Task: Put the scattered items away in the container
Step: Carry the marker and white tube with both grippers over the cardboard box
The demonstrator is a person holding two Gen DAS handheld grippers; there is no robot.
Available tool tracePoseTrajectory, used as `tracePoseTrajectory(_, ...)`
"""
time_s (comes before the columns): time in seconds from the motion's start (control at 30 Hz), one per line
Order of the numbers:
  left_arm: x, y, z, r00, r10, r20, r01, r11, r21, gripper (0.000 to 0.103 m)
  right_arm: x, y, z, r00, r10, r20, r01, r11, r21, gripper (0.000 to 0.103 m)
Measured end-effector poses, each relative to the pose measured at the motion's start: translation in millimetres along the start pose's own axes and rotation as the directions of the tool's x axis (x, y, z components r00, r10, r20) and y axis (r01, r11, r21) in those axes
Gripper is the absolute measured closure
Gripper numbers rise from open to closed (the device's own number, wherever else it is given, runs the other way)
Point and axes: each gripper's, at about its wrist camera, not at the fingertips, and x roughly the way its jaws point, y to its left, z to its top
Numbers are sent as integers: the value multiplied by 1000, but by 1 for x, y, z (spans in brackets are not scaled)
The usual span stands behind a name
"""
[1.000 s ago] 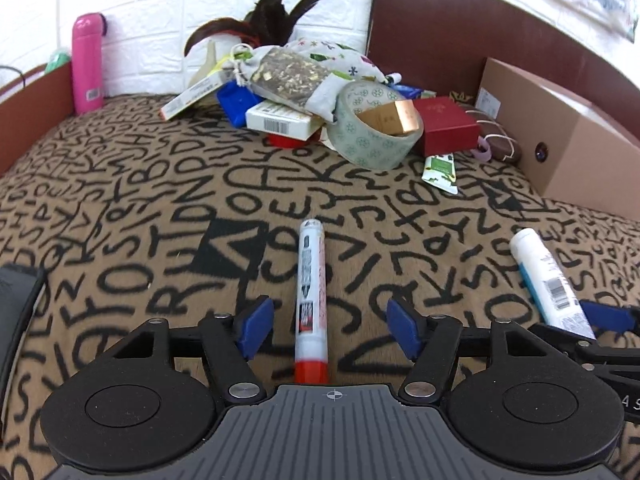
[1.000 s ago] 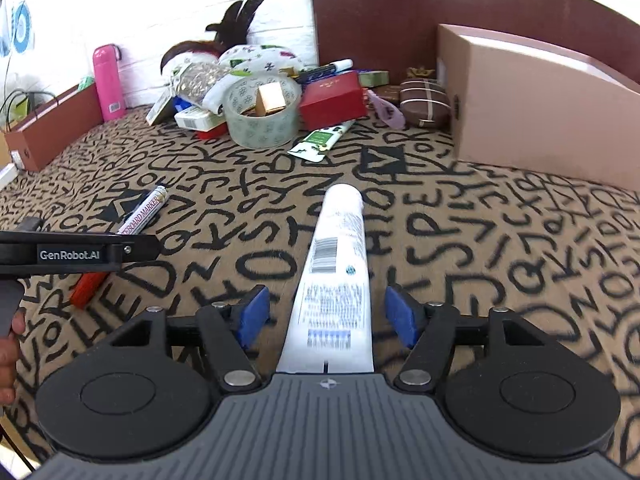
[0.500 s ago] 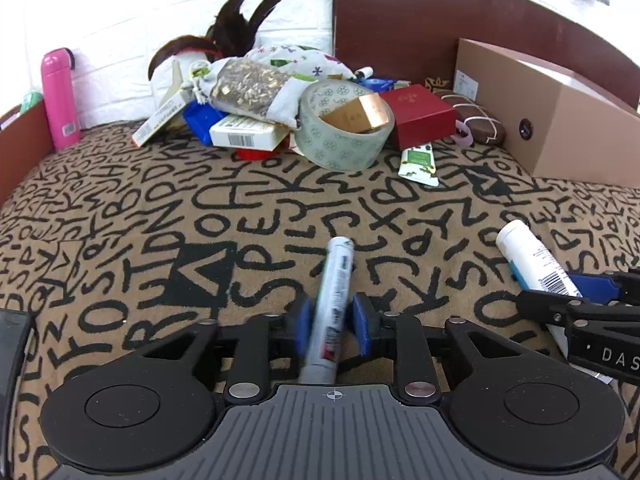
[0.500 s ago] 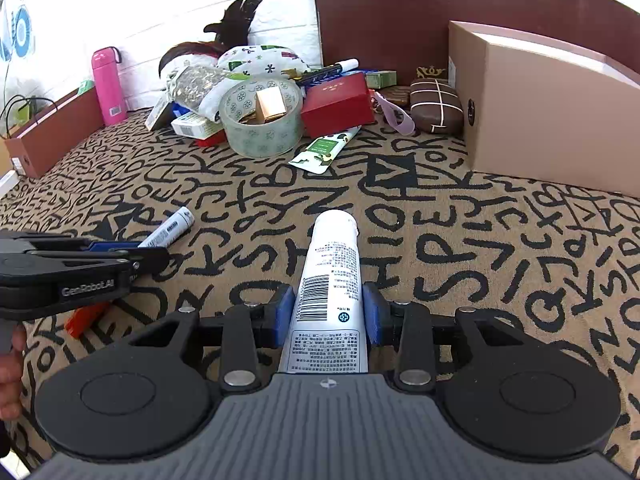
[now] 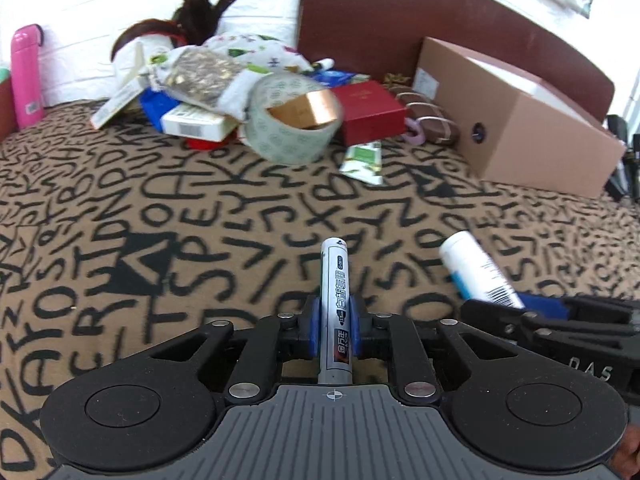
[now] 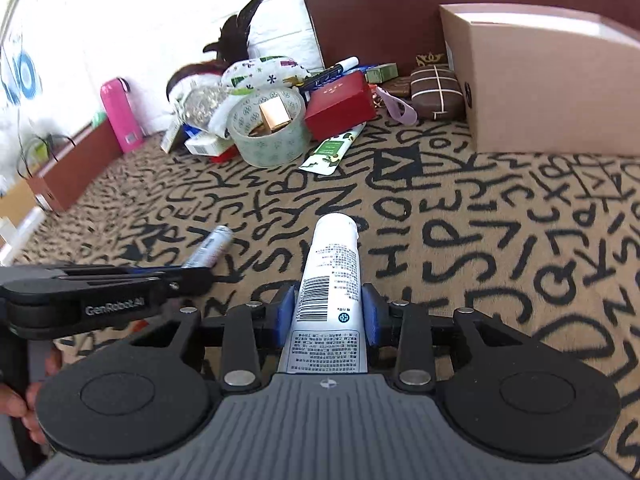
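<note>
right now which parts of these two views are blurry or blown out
Left wrist view: the tape roll and the pile behind it are smeared by motion blur, while the marker in the left gripper stays sharp. Right wrist view: the white wall at upper left is blown out, the far clutter is soft, and the tube label reads crisply; fisheye bends both edges.

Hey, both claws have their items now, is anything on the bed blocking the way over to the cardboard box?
Nothing visible does. The left claw grips the marker, the right claw the white tube. Bare patterned blanket runs up to the cardboard box; the clutter pile lies left of that path.
</note>
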Motion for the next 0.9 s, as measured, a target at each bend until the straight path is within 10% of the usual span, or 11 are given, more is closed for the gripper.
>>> tracePoseTrajectory(0.47,-13,-85,62,975,-205,83,196,975,108,92,-53,-40,18,991,25,131,-39,993,109,63)
tracePoseTrajectory(0.9,17,-209,184,918,-363,156,327,920,218,92,-103,-126,119,935,-137,328,119,990,75,63)
